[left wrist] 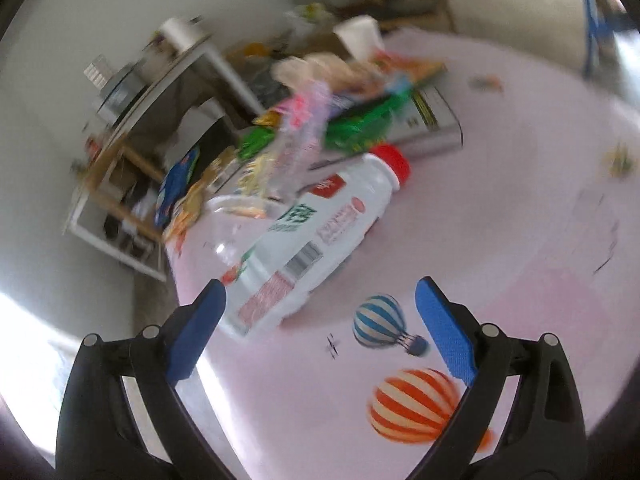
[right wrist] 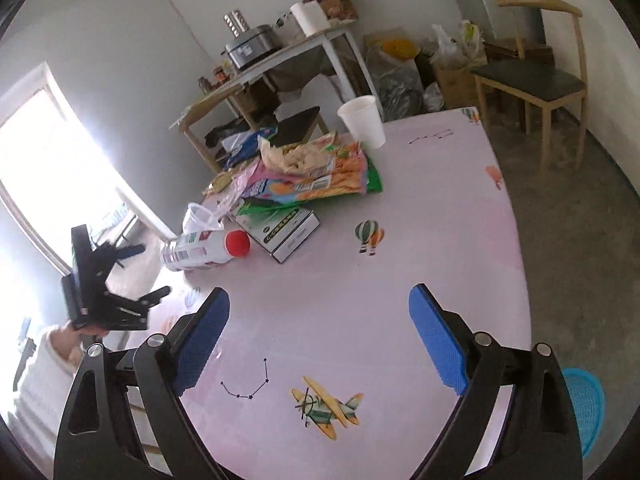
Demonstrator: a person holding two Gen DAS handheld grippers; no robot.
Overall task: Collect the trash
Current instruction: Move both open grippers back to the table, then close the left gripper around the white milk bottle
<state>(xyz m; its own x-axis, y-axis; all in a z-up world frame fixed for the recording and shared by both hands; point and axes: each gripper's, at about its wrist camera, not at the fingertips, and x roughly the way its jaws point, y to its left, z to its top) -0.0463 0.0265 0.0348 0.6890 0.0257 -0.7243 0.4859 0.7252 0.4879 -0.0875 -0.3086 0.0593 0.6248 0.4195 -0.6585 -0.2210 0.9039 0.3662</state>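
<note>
Bottle [left wrist: 316, 236] with red cap lies on its side on the pink desk [left wrist: 500, 216], just ahead of the left tongs [left wrist: 320, 320]; both tongs gape empty. Blurred view: probably best straddling its middle squarely, then squeezing

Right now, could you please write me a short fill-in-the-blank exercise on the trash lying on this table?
1. The white bottle lying on its side has a ____ cap.
2. The snack wrappers are piled on a flat ____.
3. The paper cup stands ____ behind the pile.
4. Both the left gripper and the right gripper have ____ jaws, with nothing between them.

Missing words: red; box; upright; open
</note>
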